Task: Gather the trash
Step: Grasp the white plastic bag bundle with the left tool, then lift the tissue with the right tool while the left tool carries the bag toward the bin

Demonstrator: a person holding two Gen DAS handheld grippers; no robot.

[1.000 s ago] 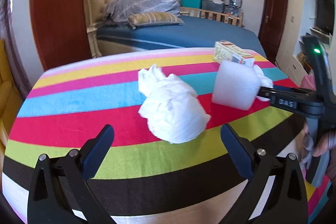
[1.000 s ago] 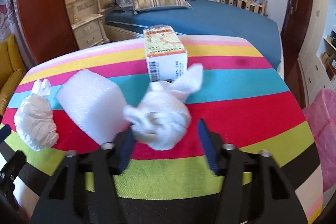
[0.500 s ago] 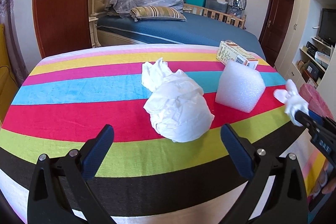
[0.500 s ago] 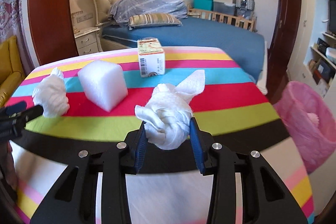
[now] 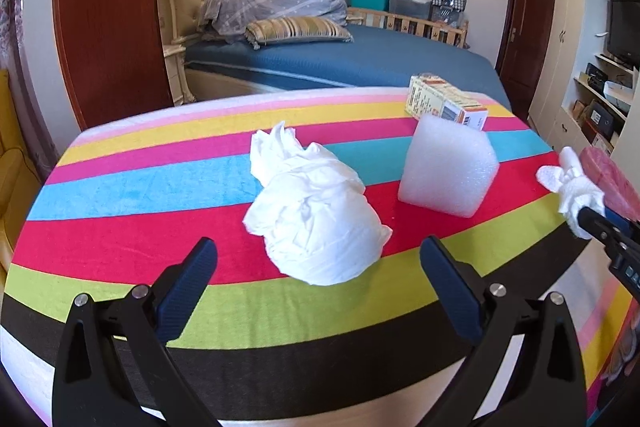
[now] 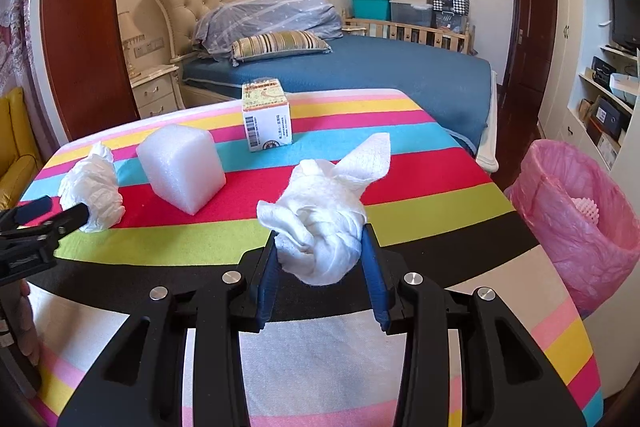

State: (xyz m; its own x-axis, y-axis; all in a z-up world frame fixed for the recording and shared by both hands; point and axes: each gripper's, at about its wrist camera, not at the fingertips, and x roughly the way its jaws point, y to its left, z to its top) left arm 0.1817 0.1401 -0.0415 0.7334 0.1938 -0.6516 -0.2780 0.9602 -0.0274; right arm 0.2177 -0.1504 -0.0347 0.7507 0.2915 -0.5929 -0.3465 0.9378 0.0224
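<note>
Knotted white tissue wad (image 6: 320,227) aloft — larger crumpled wad (image 5: 316,215), foam block (image 5: 448,171), carton (image 5: 446,101) on striped cloth.

The left gripper (image 5: 318,263) points forward with its blue-padded fingers (image 5: 188,285) spread wide apart — nothing is between them. The right gripper (image 6: 320,259) has its jaws drawn in close, pads pressed against both sides of a crumpled white tissue wad (image 6: 320,223) — held raised, level and facing ahead
</note>
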